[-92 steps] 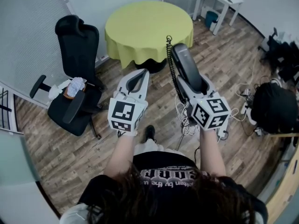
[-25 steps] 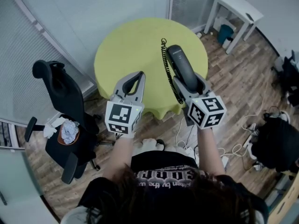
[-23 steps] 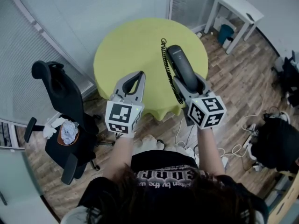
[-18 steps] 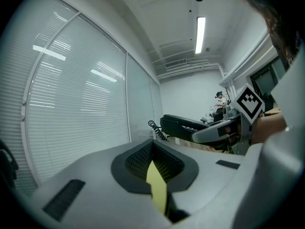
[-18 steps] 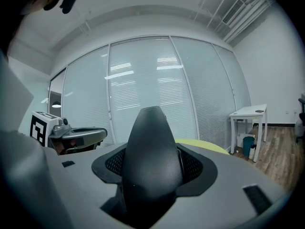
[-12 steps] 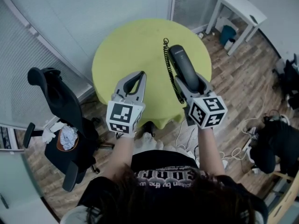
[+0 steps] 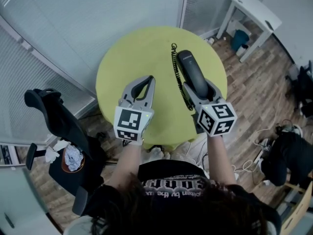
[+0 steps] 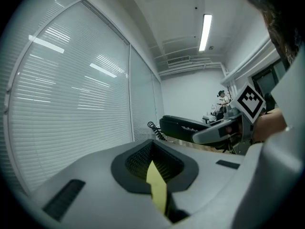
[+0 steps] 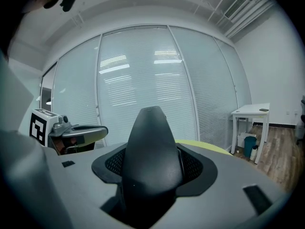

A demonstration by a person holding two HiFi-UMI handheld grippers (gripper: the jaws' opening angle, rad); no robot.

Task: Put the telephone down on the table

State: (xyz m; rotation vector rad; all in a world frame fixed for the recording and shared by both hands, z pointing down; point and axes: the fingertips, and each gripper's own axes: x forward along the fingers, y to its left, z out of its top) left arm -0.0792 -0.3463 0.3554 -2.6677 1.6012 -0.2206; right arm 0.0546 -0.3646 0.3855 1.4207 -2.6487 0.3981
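right gripper [image 7: 197, 85] clamped on telephone [image 7: 189, 68], above table [image 7: 128, 58]

Head view: I read the telephone as held in the air over the round yellow table. Its long axis runs away from me, free end farthest out. The coiled cord [image 7: 177, 77] runs alongside. The left gripper [image 7: 146, 80] is closed.
Left gripper view: jaws together, nothing held.
Right gripper view: telephone fills the jaws, pointing straight ahead.
Risk, my guess: the cord drags the telephone sideways on release.

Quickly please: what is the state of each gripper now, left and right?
Left gripper: closed, holding nothing.
Right gripper: closed on the telephone handset.
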